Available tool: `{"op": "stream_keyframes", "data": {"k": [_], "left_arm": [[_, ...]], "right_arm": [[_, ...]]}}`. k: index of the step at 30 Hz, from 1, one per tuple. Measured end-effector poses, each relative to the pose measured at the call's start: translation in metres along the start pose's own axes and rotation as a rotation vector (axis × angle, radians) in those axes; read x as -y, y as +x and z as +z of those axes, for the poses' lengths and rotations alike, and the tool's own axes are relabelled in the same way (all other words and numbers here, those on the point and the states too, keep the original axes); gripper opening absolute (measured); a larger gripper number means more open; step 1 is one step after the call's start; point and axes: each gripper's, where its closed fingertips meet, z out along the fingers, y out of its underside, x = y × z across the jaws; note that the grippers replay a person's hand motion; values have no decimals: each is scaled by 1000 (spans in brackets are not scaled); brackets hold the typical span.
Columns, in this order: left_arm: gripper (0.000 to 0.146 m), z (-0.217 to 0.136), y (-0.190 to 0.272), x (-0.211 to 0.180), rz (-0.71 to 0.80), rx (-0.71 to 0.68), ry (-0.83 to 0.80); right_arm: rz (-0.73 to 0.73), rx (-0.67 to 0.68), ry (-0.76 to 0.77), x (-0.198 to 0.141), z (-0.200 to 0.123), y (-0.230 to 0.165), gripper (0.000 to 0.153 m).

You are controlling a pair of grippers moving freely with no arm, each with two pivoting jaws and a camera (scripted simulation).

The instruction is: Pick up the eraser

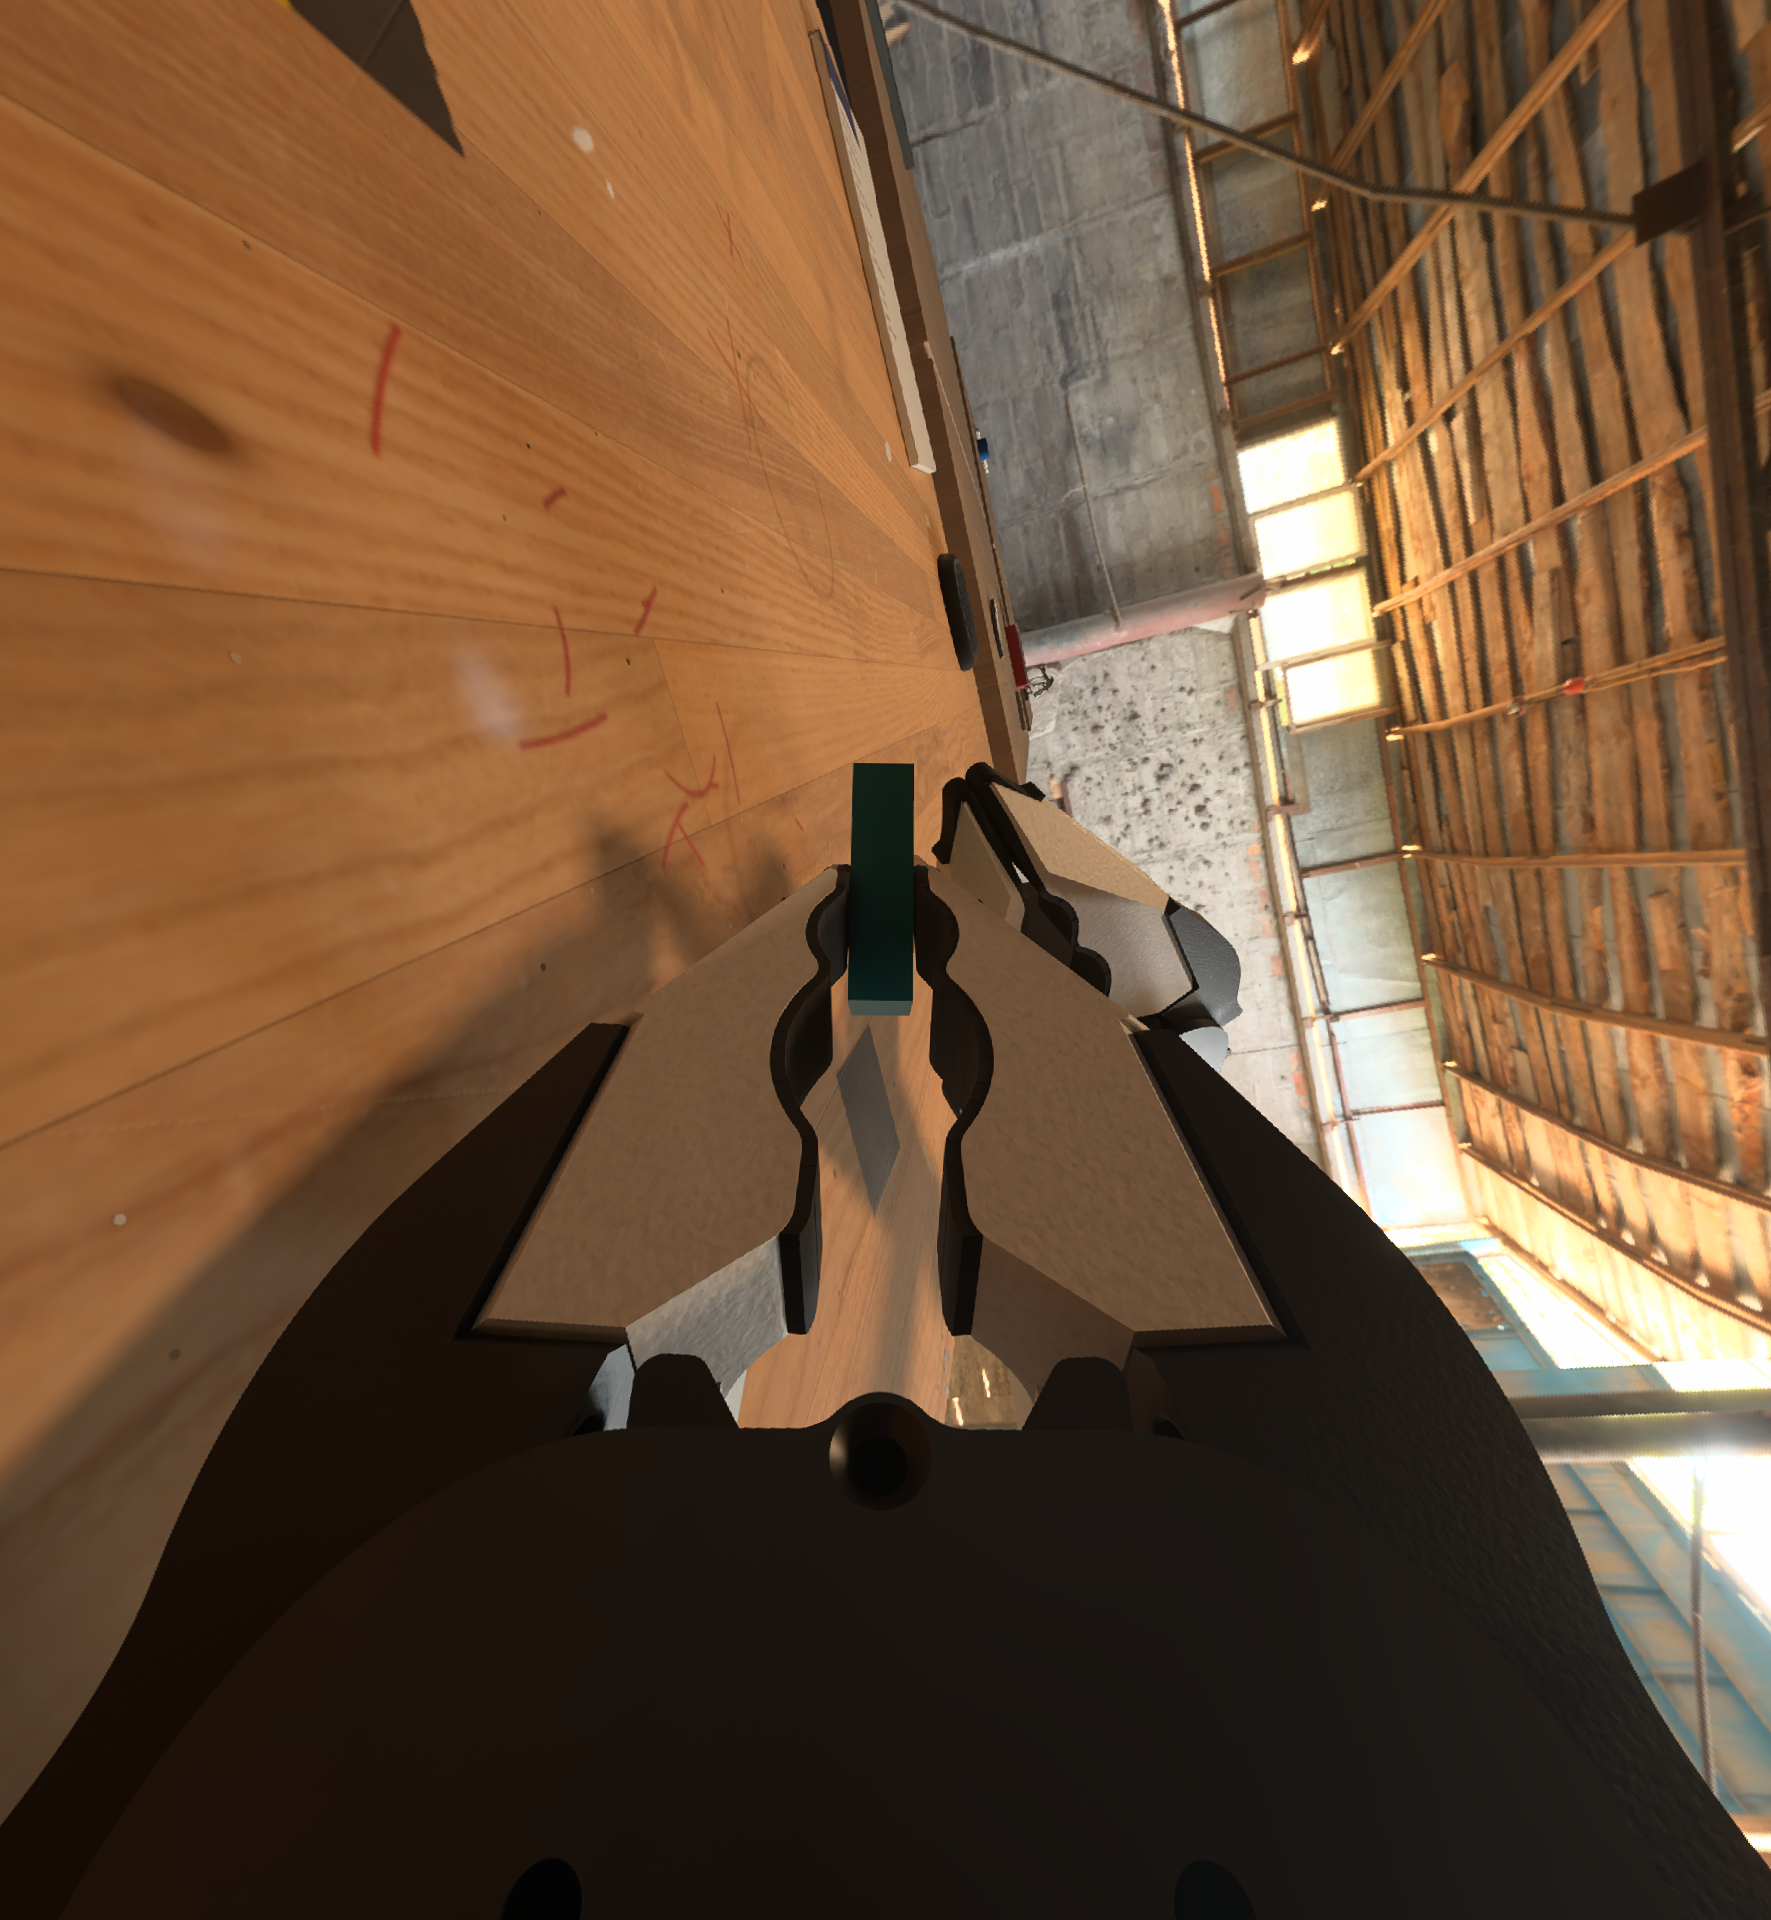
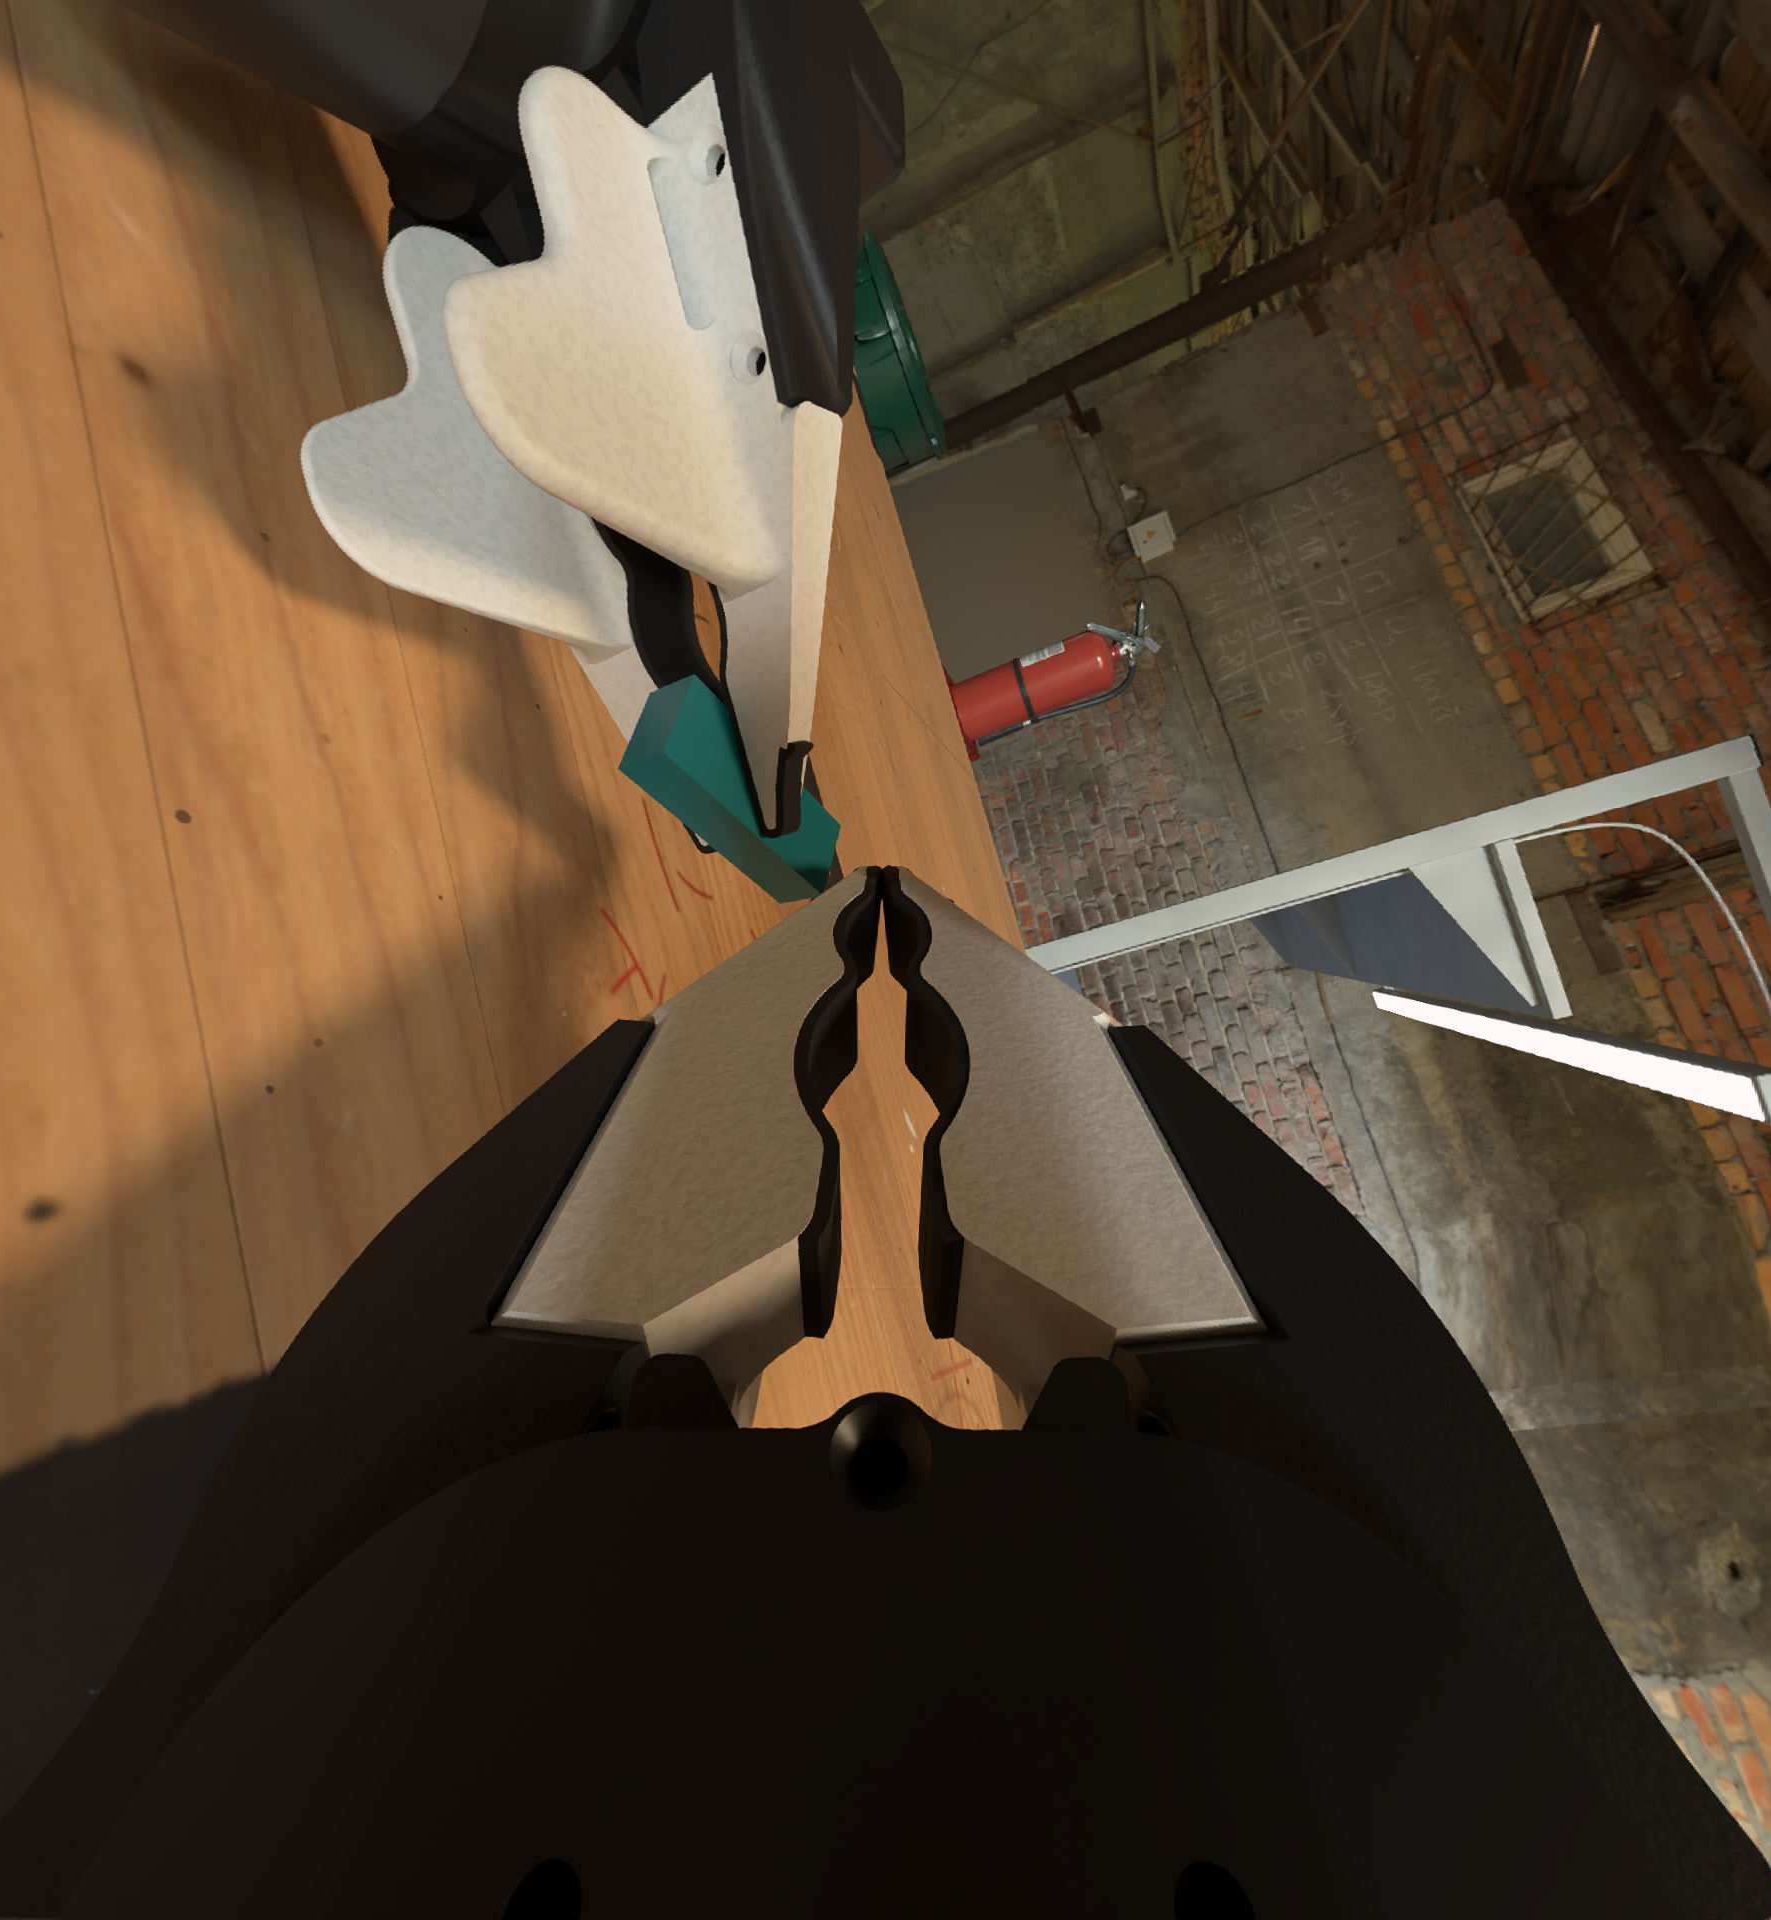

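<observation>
The eraser [image 1: 881, 883] is a dark teal flat block. My left gripper [image 1: 881, 883] is shut on it near the fingertips and holds it off the wooden table [image 1: 341, 623], where its shadow falls. In the right wrist view the eraser [image 2: 699, 779] shows clamped in the left gripper [image 2: 756, 800], just ahead of my right gripper [image 2: 879, 875]. My right gripper is shut and empty, its tips close to the eraser's end. The right gripper [image 1: 974, 790] also shows just beyond the eraser in the left wrist view.
The table bears red scribbles [image 1: 569, 665]. A black round object [image 1: 957, 613], a white flat board [image 1: 886, 270] and small items lie near its far edge. Beyond the edge are a red fire extinguisher [image 2: 1042, 686] and a hanging lamp [image 2: 1577, 1060].
</observation>
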Motion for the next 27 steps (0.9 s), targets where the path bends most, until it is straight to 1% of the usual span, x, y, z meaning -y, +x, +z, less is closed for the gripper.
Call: {"op": "stream_keyframes", "data": {"k": [27], "left_arm": [[11, 0, 0, 0, -2, 2, -1]], "right_arm": [[0, 13, -6, -2, 0, -2, 0]]}}
